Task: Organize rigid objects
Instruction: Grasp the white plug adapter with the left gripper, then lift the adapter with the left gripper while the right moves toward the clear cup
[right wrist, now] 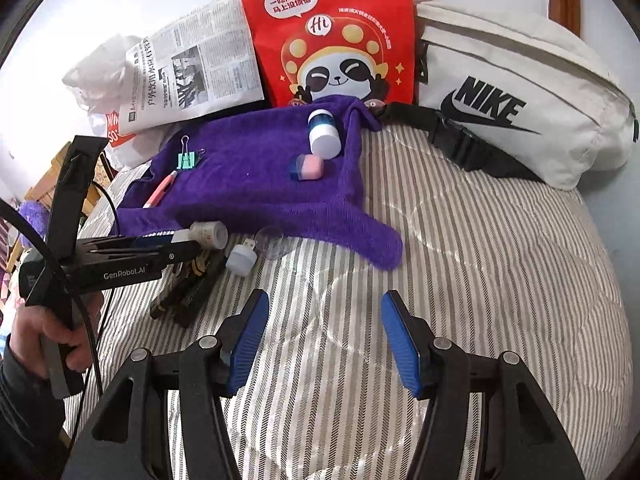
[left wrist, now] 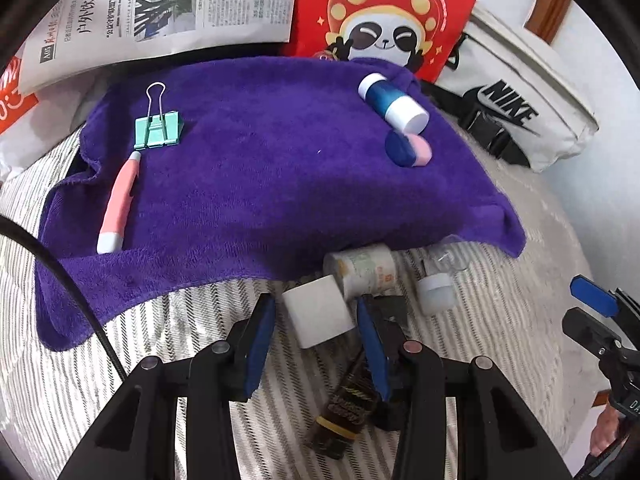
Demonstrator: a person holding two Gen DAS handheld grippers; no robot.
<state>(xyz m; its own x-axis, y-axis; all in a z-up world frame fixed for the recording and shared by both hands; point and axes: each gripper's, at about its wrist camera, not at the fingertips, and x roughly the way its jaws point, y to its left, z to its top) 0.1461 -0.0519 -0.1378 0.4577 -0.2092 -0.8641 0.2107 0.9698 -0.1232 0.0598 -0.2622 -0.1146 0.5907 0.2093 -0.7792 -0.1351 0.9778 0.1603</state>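
Left tool [left wrist: 316, 320] is down low over the striped bedspread [left wrist: 500, 320], its blue pads [left wrist: 260, 340] spread either side of a white block [left wrist: 318, 312] — a gap shows on the left side, and the right pad sits right at the block's edge, contact too close to call. Ahead and to the left of that tool, on the purple towel [left wrist: 260, 180], lies a pink-and-white pen-shaped thing [left wrist: 118, 204], with a teal binder clip [left wrist: 158, 130] just beyond its tip. Straight ahead of the tool, at the towel's near hem, a small labelled white bottle [left wrist: 364, 270] lies on its side, touching the block's far corner. Under the tool's right finger sits a dark bundle with a yellow band [left wrist: 344, 412]. Ahead and to the right, a small white-capped clear piece [left wrist: 436, 288] rests on the bed. Far ahead right on the towel: a blue cylinder with white caps [left wrist: 394, 102], and just nearer, a blue-and-pink eraser-like block [left wrist: 408, 150].

Over to the right tool [right wrist: 320, 340]: spread wide, nothing between its pads, only striped bedspread below. Far ahead stand a red panda bag [right wrist: 332, 32] and a white Nike waist bag [right wrist: 520, 92].
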